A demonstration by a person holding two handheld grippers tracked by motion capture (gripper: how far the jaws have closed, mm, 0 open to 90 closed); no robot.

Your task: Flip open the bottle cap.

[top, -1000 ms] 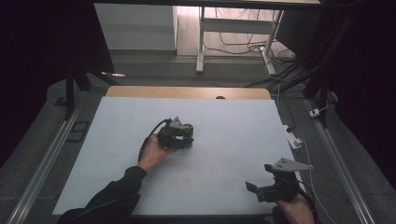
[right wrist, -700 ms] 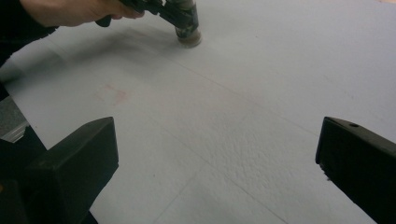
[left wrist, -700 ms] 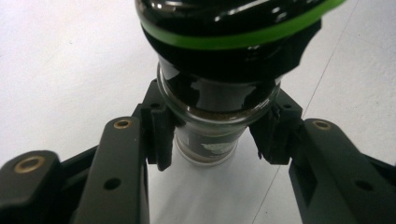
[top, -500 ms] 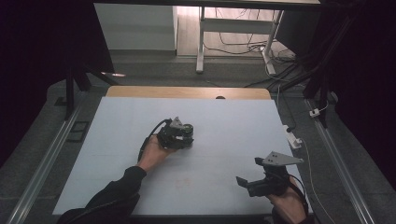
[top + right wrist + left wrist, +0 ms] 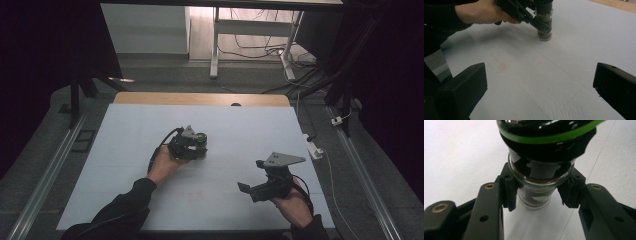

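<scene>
A small glass jar point(image 5: 539, 171) with a black cap and green band stands upright on the white table top point(image 5: 130, 150); it holds brownish powder. My left gripper point(image 5: 539, 193) is shut on the jar's glass body just under the cap. In the high view the left gripper point(image 5: 192, 145) and the jar point(image 5: 200, 142) sit near the table's middle. My right gripper point(image 5: 250, 177) hovers above the front right of the table, its jaws open and pointing left. In the right gripper view the right gripper point(image 5: 540, 77) holds nothing, and the jar point(image 5: 544, 26) stands ahead in the left gripper point(image 5: 534, 21).
A faint red mark point(image 5: 497, 65) stains the sheet between the two grippers. A wooden strip point(image 5: 200, 98) edges the table's far side. A white power strip point(image 5: 314, 148) lies off the right edge. Metal rails point(image 5: 45, 175) run along the floor on both sides.
My right gripper has moved left along the front of the table and slightly up. The left gripper and the jar have stayed put.
</scene>
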